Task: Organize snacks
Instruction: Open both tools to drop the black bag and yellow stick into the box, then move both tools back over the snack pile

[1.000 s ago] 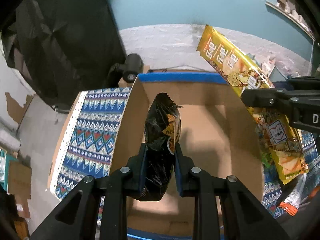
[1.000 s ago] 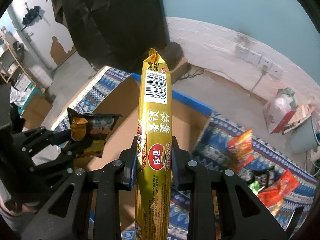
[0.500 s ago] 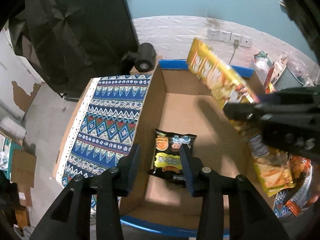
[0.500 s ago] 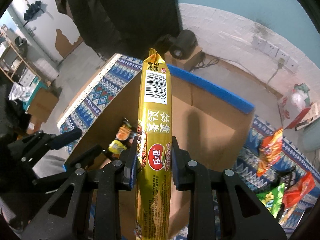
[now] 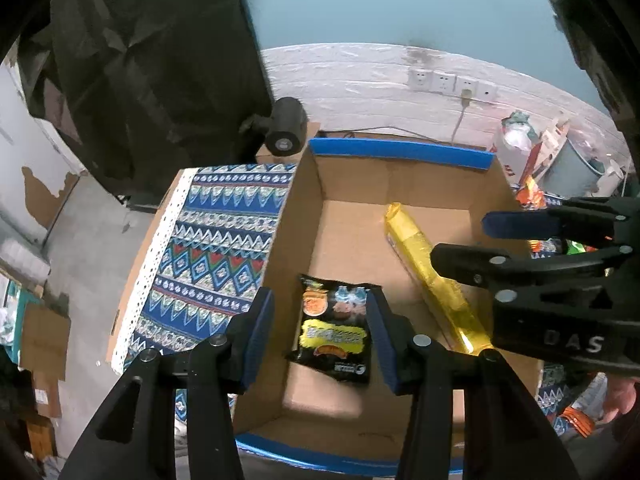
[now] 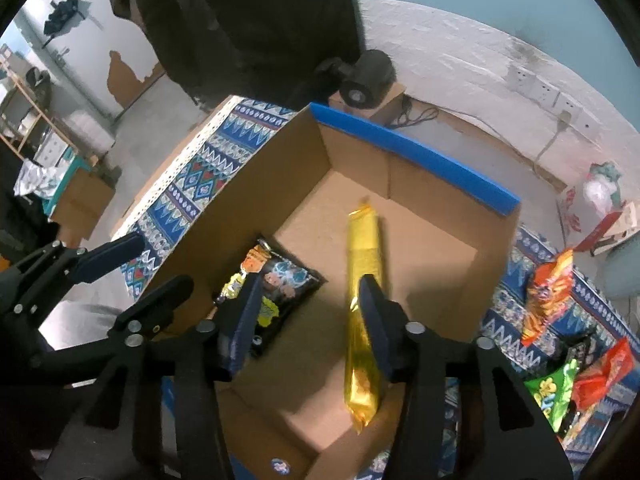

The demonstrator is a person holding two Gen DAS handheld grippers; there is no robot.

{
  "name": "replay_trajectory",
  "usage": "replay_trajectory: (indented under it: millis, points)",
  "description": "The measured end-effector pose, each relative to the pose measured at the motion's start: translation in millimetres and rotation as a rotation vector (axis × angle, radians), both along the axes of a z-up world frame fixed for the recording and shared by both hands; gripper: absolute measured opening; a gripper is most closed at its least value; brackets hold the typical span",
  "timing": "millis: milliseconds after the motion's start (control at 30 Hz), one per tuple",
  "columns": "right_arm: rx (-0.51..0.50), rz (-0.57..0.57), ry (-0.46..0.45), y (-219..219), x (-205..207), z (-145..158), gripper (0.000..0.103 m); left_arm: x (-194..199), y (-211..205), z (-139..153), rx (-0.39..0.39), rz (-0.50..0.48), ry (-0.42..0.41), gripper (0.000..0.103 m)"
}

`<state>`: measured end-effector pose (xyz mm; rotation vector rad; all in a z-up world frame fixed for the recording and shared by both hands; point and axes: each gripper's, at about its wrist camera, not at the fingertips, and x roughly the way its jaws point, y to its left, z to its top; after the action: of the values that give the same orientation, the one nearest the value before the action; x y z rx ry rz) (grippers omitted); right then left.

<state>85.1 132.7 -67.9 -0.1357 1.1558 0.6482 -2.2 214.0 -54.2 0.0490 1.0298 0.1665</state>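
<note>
Left tool (image 5: 320, 330) hangs above the open brown cardboard box with blue-taped rims (image 5: 400, 151), its blue-padded fingers (image 5: 259, 332) spread wide and holding nothing. Directly below, between them, the black crinkled snack bag with yellow print (image 5: 334, 336) lies flat on the box floor. Right tool (image 6: 306, 320) hovers beside it over the same box, its fingers equally wide apart and empty. Beneath its right finger the long gold foil snack pack (image 6: 362, 308) lies lengthwise on the box floor, near the black bag but apart from it. Farther to the right, outside the box, orange, red and green snack bags (image 6: 548, 296) sit on the blue patterned cloth (image 5: 216, 248) covering the counter.
</note>
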Motion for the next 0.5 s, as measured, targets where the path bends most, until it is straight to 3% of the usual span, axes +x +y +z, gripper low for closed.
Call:
replay_trajectory:
  millis: [200, 500]
  points:
    - [-0.022, -0.026, -0.040, -30.1, -4.6, 12.0, 0.066, 2.2, -26.1, 3.8, 0.006, -0.065, -0.017, 0.058]
    - [-0.045, -0.084, -0.084, -86.2, -13.9, 27.1, 0.068, 4.0, -80.7, 11.7, 0.025, -0.201, -0.038, 0.068]
